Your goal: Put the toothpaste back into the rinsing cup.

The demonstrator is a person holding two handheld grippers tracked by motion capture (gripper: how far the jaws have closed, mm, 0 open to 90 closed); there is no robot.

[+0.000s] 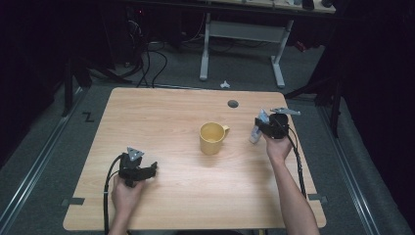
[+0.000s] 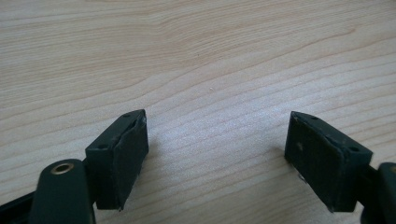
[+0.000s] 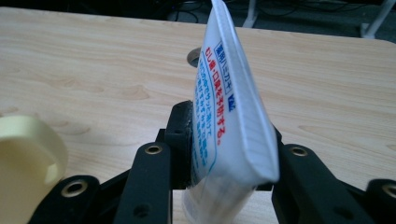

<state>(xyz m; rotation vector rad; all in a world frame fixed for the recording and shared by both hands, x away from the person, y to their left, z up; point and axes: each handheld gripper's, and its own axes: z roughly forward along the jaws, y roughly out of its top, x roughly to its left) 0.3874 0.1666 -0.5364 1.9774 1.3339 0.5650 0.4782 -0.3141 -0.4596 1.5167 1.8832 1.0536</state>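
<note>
The yellow mug (image 1: 212, 137) stands alone near the middle of the table (image 1: 161, 112), the one obstacle on the wood. Left of the mug the surface lies open out to the left gripper (image 1: 147, 172). Right of the mug, a narrow gap of bare wood separates it from the white tube (image 1: 256, 129) clamped in the right gripper (image 1: 259, 126). Behind the mug the way is free to the round hole (image 1: 233, 104).
</note>
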